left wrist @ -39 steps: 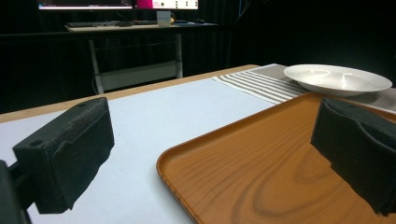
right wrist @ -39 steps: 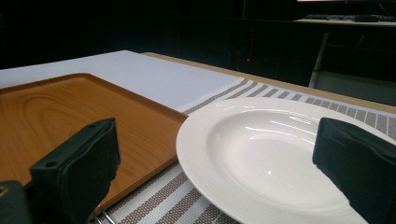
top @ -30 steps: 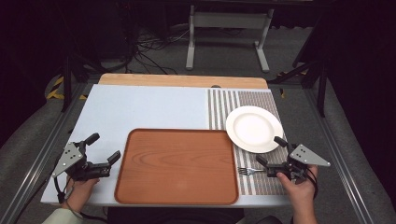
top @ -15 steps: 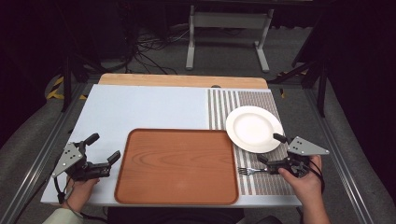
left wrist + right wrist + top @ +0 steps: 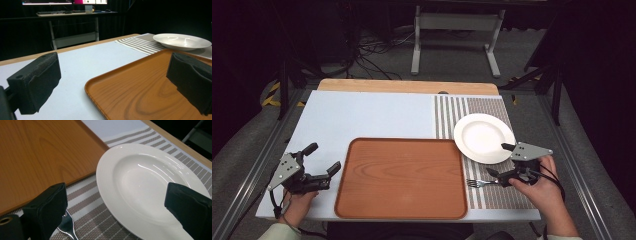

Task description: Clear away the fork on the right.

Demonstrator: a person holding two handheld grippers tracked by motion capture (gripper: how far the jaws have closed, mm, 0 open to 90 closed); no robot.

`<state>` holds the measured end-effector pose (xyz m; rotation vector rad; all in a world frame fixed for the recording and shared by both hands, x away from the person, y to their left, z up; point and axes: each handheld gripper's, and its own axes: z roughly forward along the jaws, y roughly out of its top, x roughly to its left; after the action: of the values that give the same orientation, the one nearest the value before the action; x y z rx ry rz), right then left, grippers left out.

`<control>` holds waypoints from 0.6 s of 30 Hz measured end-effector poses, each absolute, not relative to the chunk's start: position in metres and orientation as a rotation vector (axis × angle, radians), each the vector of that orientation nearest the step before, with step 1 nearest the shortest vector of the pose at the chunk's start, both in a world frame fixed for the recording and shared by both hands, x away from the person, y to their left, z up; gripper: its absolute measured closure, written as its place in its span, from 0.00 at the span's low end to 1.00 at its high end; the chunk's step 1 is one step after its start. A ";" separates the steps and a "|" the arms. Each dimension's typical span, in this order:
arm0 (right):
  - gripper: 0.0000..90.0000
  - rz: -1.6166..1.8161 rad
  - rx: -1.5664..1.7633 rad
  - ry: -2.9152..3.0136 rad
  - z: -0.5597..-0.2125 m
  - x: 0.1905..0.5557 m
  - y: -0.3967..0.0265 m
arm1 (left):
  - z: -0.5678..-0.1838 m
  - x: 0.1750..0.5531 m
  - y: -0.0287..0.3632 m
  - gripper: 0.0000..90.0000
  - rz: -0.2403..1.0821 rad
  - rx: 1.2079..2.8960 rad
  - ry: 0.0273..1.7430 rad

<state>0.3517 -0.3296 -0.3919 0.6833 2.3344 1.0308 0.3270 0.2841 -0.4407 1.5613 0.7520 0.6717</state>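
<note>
While the right gripper (image 5: 499, 160) hangs over the near right part of the table, its two black jaws stand wide apart with nothing between them, one jaw toward the round white ceramic plate (image 5: 484, 137) and the other close above the small silver metal fork (image 5: 478, 183). In the right gripper view the fork (image 5: 67, 223) lies just beside the left jaw, tines showing, handle hidden behind the jaw; whether jaw and fork touch cannot be told. The fork rests on the grey-and-white striped woven placemat (image 5: 492, 192), between the near rim of the plate and the near edge of the table, just right of the large rectangular brown wooden tray (image 5: 402, 177). The plate (image 5: 147, 185) sits on the far half of the same placemat, its left rim just beside the tray's far right corner.

The left gripper (image 5: 323, 159) is held at the near left corner of the pale blue tabletop (image 5: 362, 115), just left of the tray. Its jaws also stand wide, holding nothing. In the left gripper view the tray (image 5: 145, 87) runs away between the jaws, with the plate (image 5: 182, 41) far off beyond it. A person's hand (image 5: 547, 195) grips the right gripper from the near side.
</note>
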 end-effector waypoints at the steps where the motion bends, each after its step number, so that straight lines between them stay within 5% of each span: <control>1: 0.07 1.012 0.676 2.345 -0.392 0.353 -0.329 | -0.441 0.327 0.284 0.00 0.672 1.562 0.751; 18: 0.09 0.744 0.519 2.581 -0.385 0.365 -0.311 | -0.441 0.327 0.284 0.00 0.676 1.559 0.753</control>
<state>0.3646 -0.3114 -0.3852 0.5191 2.5815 0.7439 0.3269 0.2836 -0.4408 1.5594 0.7530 0.6757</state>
